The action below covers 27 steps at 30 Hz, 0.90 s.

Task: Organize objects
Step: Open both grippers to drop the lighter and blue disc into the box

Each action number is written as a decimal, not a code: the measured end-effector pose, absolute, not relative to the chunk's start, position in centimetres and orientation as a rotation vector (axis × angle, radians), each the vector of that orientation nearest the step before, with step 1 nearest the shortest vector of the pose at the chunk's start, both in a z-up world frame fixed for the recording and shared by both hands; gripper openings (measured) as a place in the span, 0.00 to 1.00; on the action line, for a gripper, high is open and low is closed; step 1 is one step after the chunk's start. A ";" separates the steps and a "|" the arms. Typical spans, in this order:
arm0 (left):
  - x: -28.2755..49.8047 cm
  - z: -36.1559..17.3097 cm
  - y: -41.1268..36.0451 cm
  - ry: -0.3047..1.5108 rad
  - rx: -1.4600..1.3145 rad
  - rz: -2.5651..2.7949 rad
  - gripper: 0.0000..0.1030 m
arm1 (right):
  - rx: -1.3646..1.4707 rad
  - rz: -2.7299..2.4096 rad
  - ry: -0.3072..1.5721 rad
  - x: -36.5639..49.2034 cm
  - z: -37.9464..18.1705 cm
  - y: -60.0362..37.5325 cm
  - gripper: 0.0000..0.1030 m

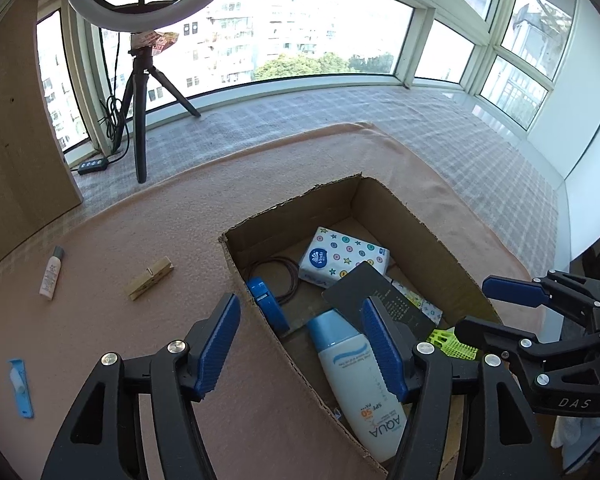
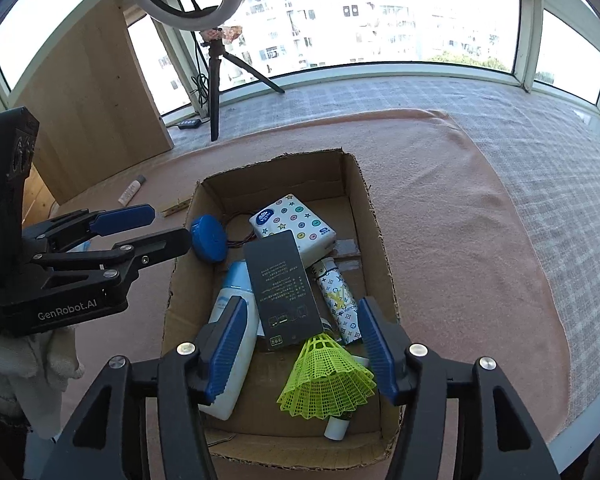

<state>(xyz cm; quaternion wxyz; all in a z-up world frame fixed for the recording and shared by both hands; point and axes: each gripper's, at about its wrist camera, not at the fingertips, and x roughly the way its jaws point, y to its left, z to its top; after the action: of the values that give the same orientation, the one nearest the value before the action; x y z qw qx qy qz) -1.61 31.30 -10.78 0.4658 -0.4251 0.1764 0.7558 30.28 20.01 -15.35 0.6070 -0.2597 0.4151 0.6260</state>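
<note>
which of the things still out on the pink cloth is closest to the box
The wooden clothespin: it lies just left of the cardboard box. The small white tube and the blue packet sit farther left.

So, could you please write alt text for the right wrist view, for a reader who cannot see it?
The open right gripper hovers over a cardboard box on a pink cloth, with a yellow-green shuttlecock lying in the box between its blue fingers. The box also holds a white lotion bottle, a black card and a tissue pack.
</note>
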 end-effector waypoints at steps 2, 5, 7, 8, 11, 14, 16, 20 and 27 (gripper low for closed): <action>-1.6 -10.6 30.7 0.432 -1.042 1.861 0.65 | -0.588 1.449 0.973 30.1 -15.4 19.8 0.52; -1.9 -10.4 29.5 0.420 -1.049 1.872 0.65 | -0.575 1.454 0.992 29.7 -15.4 19.6 0.52; -2.1 -10.3 28.5 0.414 -1.054 1.882 0.65 | -0.572 1.456 0.997 29.3 -15.4 19.5 0.52; -2.3 -10.2 27.9 0.409 -1.060 1.891 0.65 | -0.567 1.459 1.000 29.0 -15.3 19.4 0.52; -3.0 -10.4 25.9 0.390 -1.085 1.910 0.65 | -0.553 1.472 1.005 28.3 -15.1 19.3 0.52; -3.8 -10.6 23.7 0.367 -1.113 1.929 0.65 | -0.540 1.486 1.011 27.3 -14.8 19.3 0.52; -4.3 -10.7 22.0 0.351 -1.126 1.948 0.65 | -0.540 1.501 1.013 26.4 -14.6 19.4 0.52; -5.7 -10.9 18.2 0.317 -1.156 1.994 0.65 | -0.546 1.534 1.007 24.4 -14.2 19.9 0.52; -9.2 -11.4 11.4 0.254 -1.215 2.092 0.65 | -0.556 1.593 1.014 20.5 -13.6 21.8 0.52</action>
<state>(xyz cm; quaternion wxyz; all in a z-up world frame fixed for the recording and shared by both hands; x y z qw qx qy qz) -9.23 11.43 -11.43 0.3472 -0.4684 0.0980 0.8065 20.54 21.81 -13.60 0.5536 -0.2352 0.4290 0.6739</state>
